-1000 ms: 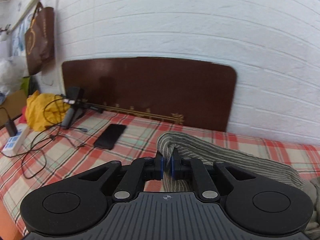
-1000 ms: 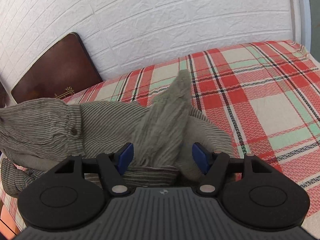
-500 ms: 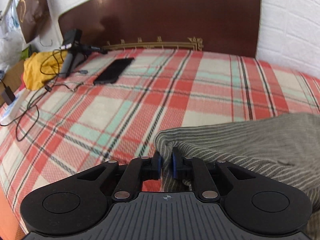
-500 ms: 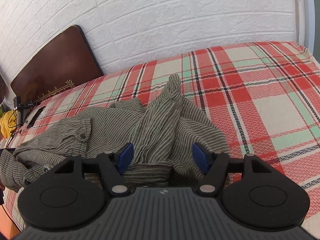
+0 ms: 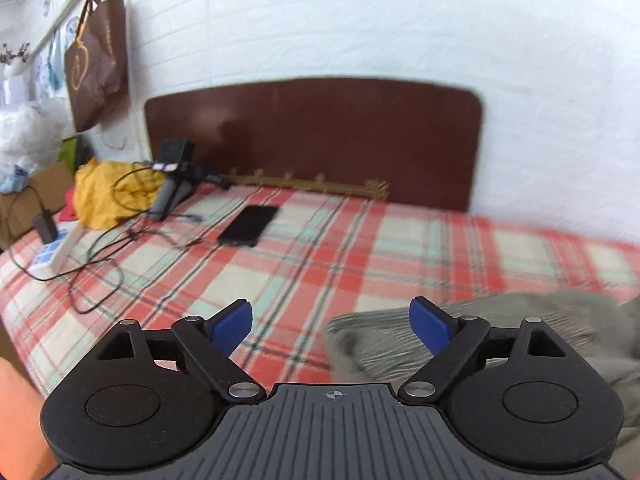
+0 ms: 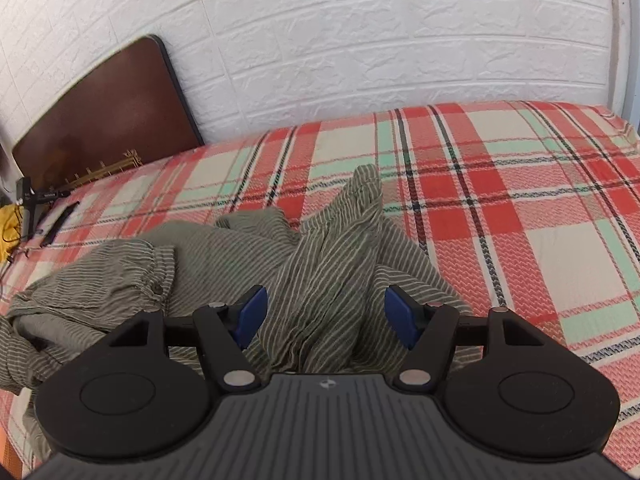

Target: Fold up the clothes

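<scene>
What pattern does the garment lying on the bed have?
The garment is olive-grey with thin pale stripes. It shows best in the right wrist view; the left wrist view blurs it.

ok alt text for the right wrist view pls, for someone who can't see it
The right gripper hangs open over a crumpled grey-green striped garment on a red, cream and mint plaid bedspread, a raised fold of cloth between its blue pads without being pinched. Behind are a white brick wall and a dark brown headboard.
</scene>
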Demonstrator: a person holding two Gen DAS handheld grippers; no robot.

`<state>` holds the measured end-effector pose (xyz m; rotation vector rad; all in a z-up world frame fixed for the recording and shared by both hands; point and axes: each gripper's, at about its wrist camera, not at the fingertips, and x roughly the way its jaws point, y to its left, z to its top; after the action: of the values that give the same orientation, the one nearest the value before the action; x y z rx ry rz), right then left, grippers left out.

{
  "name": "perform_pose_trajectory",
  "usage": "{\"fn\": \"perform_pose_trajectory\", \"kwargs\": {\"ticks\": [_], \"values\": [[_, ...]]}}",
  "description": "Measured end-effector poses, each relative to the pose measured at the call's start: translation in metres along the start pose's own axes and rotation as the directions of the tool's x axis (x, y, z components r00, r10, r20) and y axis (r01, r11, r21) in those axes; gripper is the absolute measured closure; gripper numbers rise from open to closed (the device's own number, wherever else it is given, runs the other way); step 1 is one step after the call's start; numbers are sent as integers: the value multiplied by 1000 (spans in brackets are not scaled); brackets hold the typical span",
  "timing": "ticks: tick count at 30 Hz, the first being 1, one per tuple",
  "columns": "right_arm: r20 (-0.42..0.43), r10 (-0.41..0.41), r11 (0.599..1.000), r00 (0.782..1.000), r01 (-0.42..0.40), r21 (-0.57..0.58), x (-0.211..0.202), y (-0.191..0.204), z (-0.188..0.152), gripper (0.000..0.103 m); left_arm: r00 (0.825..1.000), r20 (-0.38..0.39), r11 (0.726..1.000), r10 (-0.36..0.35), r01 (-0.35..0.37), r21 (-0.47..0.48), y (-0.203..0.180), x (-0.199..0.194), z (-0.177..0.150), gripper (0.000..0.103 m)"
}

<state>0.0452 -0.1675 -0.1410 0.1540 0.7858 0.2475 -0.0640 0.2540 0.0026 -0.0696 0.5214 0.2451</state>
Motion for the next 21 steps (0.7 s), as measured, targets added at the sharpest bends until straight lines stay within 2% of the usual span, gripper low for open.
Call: {"fn": "perform_pose_trajectory", "kwargs": {"ticks": [2, 4, 5, 8, 13, 18, 21], "values": [[-18, -6, 1000, 1000, 6, -10, 9, 1, -2, 36, 998, 19, 998, -55, 55, 22, -16, -11, -2, 6], [-84, -8, 1000, 996, 7, -18, 20, 3, -4, 76, 994, 33, 993, -100, 98, 60, -33, -19, -5, 6], [-118, 4, 1000, 993, -5, -5, 25, 1, -4, 91, 993, 36, 990, -110, 107, 95, -44, -19, -7, 6], [-87, 29, 999, 996, -26, 34, 13, -5, -3, 92, 989, 41, 972, -142, 132, 194, -75, -20, -15, 6], [81, 67, 991, 994, -76, 109, -49, -29, 15, 92, 979, 42, 936, -201, 179, 303, -111, -21, -19, 6], [279, 70, 974, 958, -126, 188, -128, -67, 34, 92, 970, 44, 923, -241, 215, 318, -129, -22, -18, 6], [371, 26, 969, 928, -114, 217, -171, -90, 31, 93, 967, 43, 921, -252, 226, 319, -135, -22, -18, 6]]}}
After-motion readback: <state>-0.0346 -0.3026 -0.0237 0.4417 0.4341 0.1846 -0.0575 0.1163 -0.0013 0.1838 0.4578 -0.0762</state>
